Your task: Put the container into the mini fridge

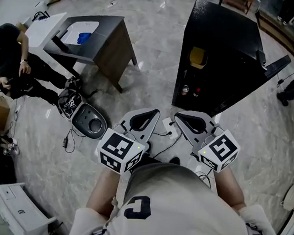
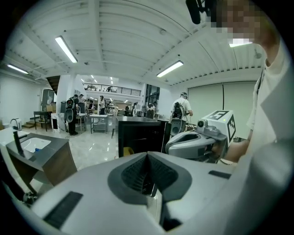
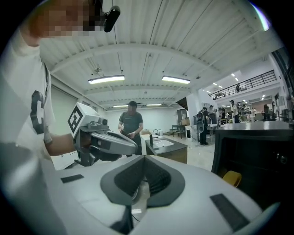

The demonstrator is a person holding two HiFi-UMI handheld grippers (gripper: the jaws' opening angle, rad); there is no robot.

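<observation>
well beyond both tongs (image 1: pixel 154 112) (image 1: pixel 177 117), container (image 1: pixel 198 57) sits in fridge (image 1: pixel 224 36).

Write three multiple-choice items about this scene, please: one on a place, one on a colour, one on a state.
1. Where is the small yellow object?
A) on the floor
B) inside the open black mini fridge
C) between the jaws of a claw

2. What colour is the thing that lies in the white sink basin?
A) red
B) green
C) blue

3. How do the left claw and the right claw stand?
A) both shut and empty
B) both wide open
C) one shut on a can

Answers:
1 B: the head view shows it on a shelf inside the fridge.
2 C: a blue thing lies in the basin.
3 A: each gripper view shows jaws together with nothing between them.
</observation>
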